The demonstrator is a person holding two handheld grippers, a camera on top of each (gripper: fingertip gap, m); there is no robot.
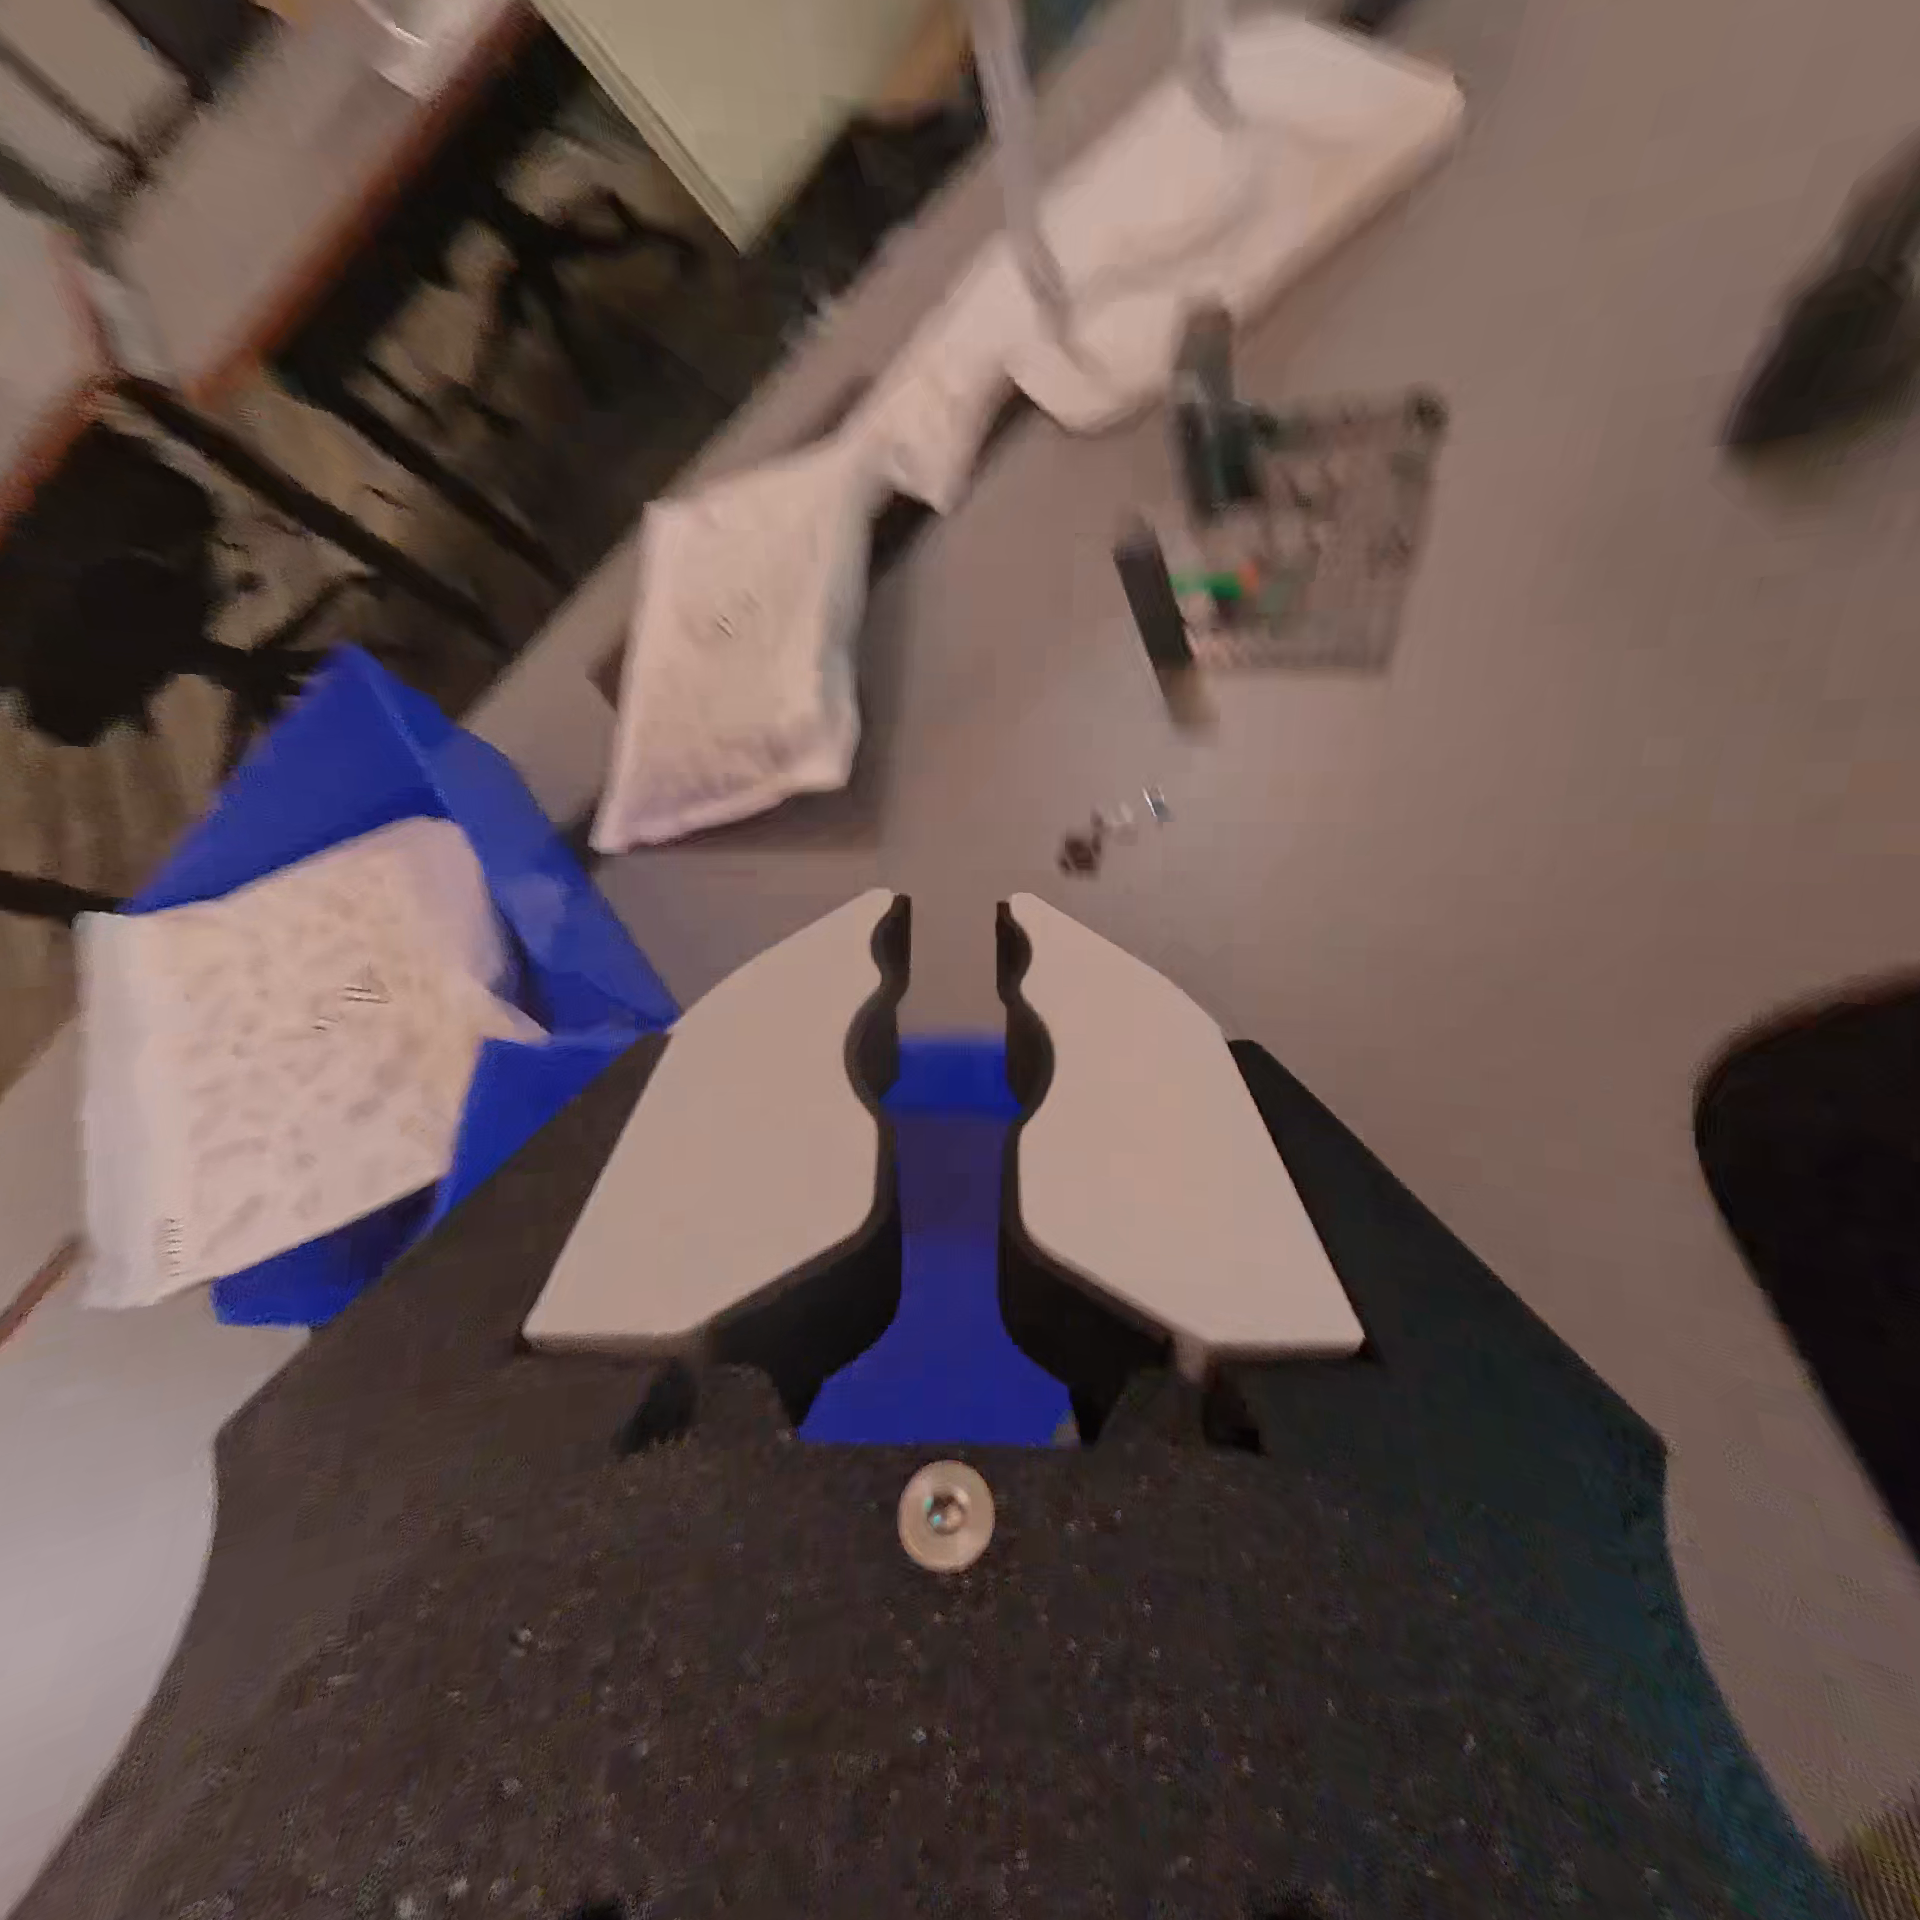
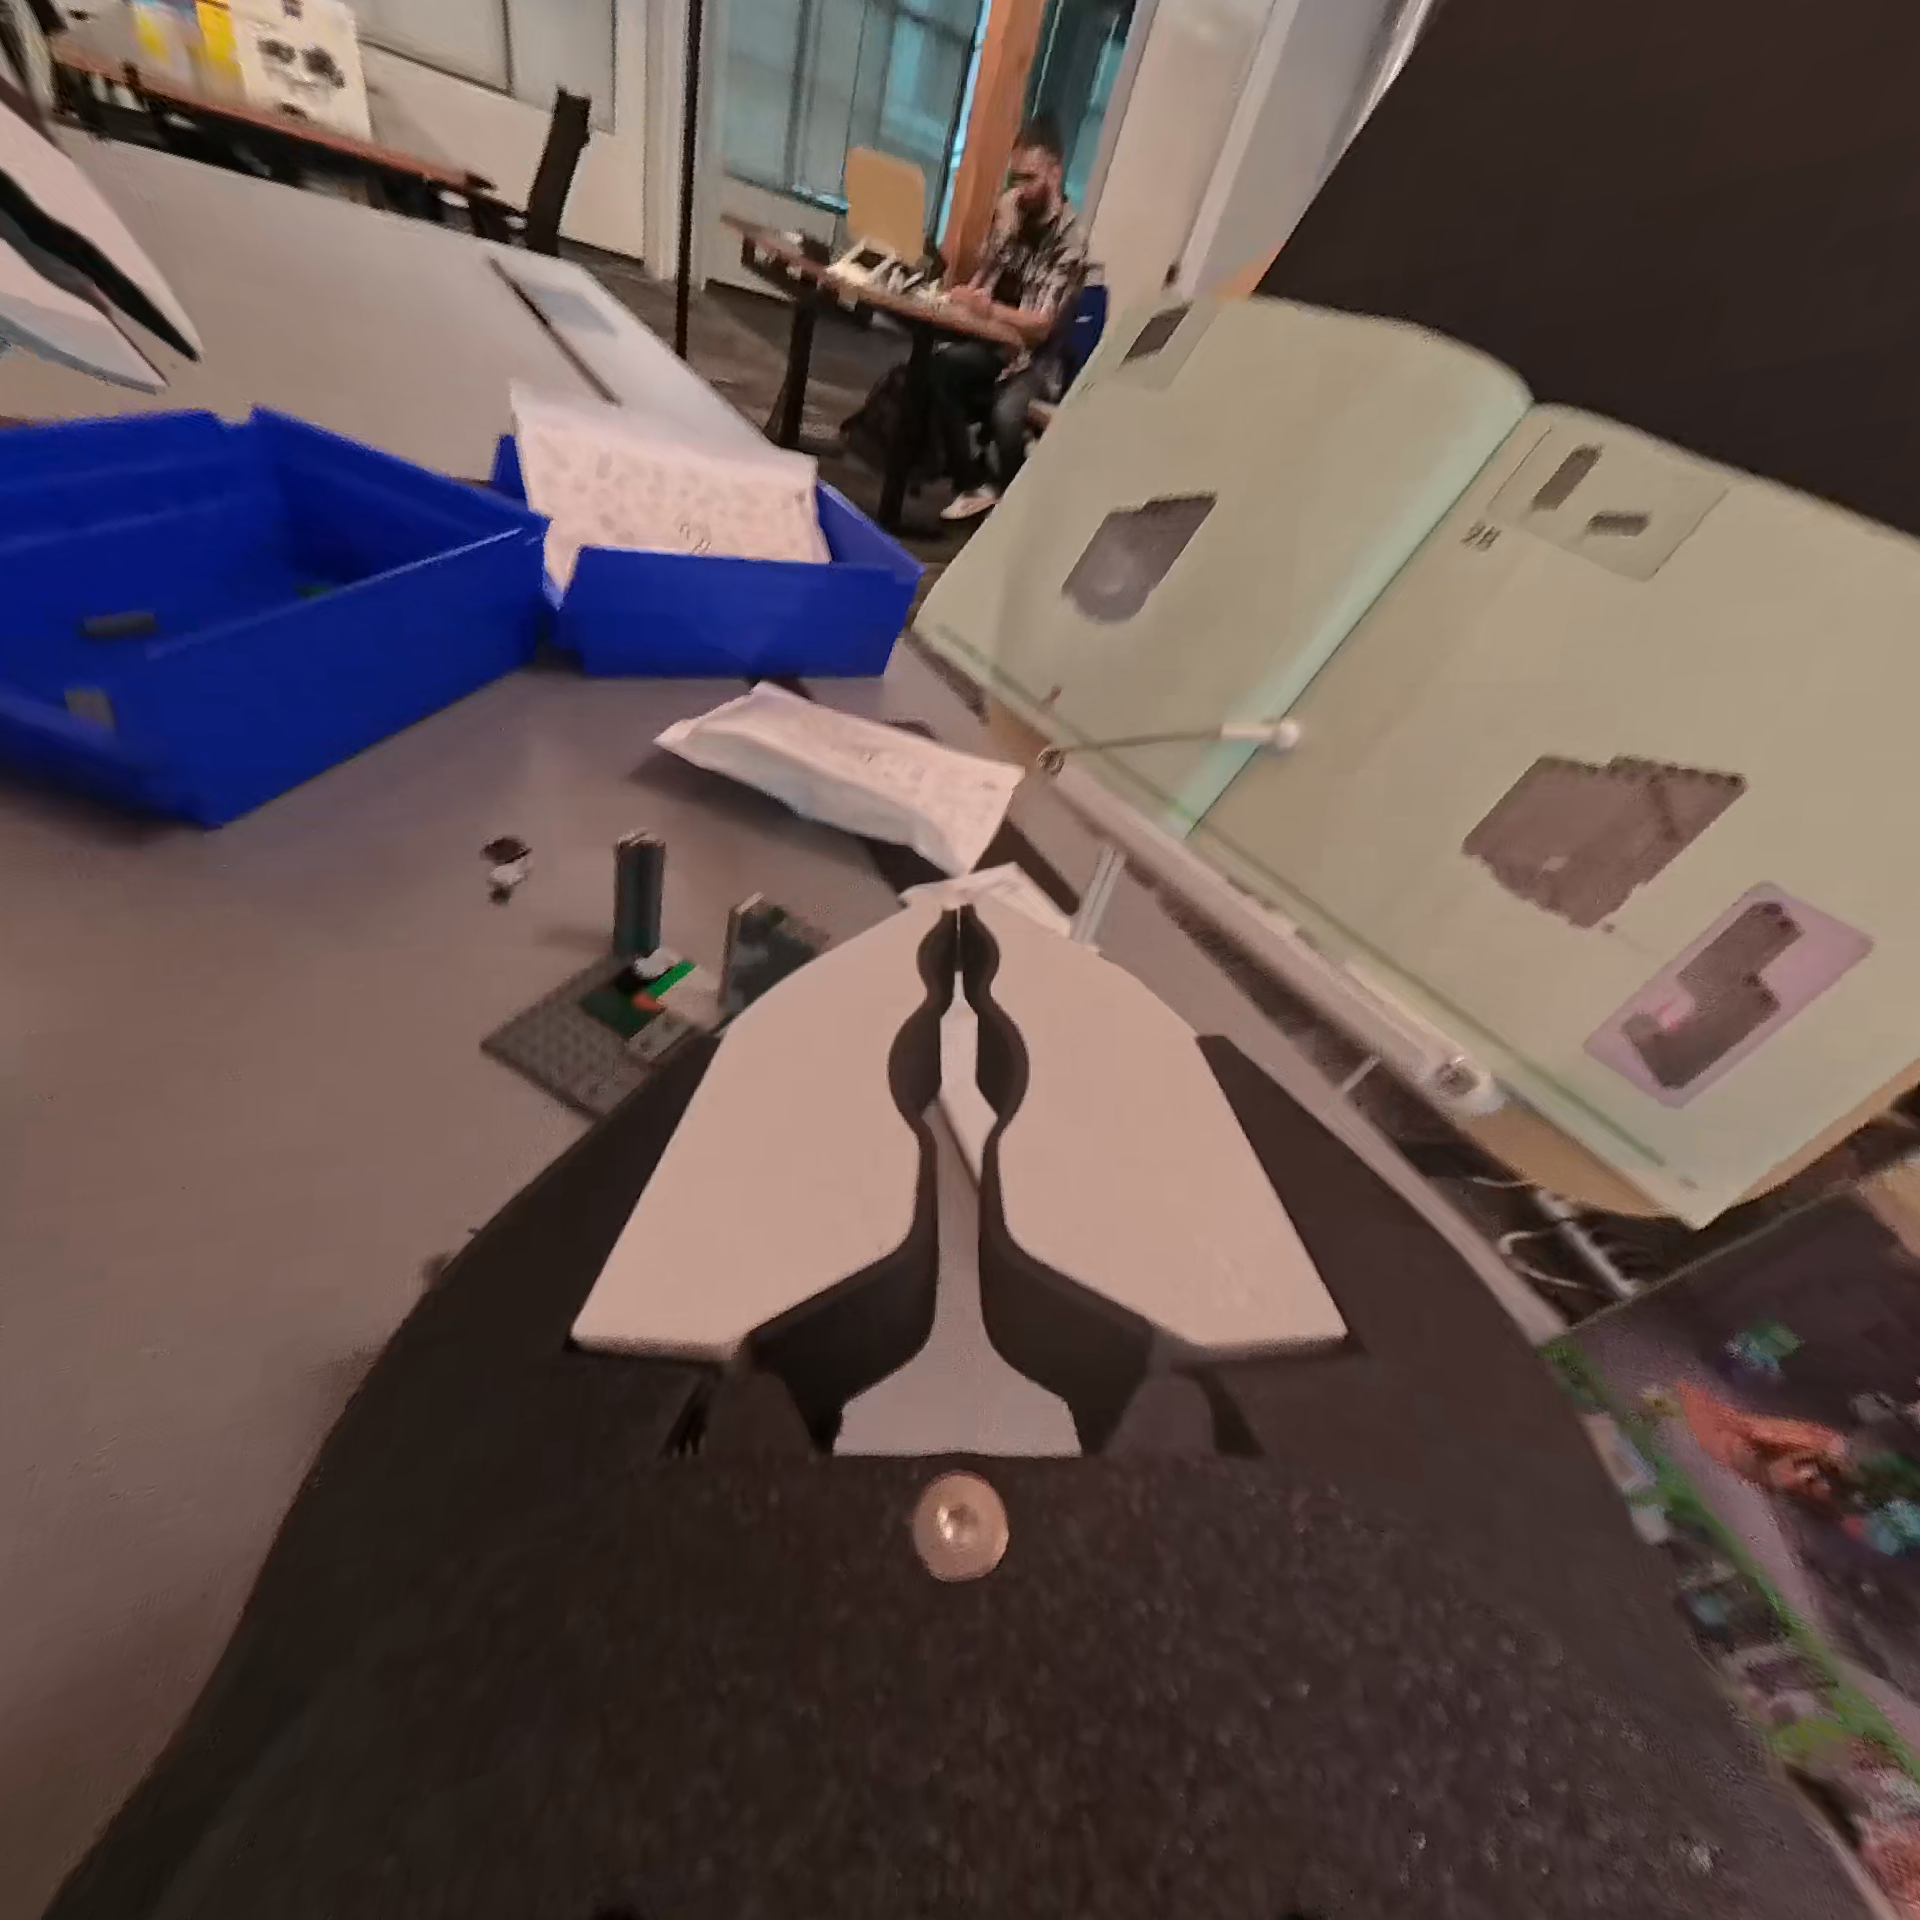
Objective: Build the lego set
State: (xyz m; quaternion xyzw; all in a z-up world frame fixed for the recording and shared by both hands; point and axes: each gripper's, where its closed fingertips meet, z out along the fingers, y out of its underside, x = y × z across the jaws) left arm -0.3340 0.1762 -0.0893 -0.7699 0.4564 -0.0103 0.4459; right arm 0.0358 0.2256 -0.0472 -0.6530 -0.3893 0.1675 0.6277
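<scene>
**Lego build barely begun, both grippers empty**

Left wrist view: the left gripper hangs above the grey table, fingers apart with nothing between them. The partial lego build sits at about one o'clock, well apart: a grey baseplate with a dark column and a few green and red bricks. A few tiny loose pieces lie nearer, just beyond the fingertips. A blue bin holding a white parts bag is at nine o'clock; another white bag lies at eleven.

Right wrist view: the right gripper has its fingers together, tips meeting on nothing. The build is at ten o'clock, near the fingers. The open instruction booklet stands on a holder at two o'clock. The bags look unopened, so I judge most of the building remains.
</scene>
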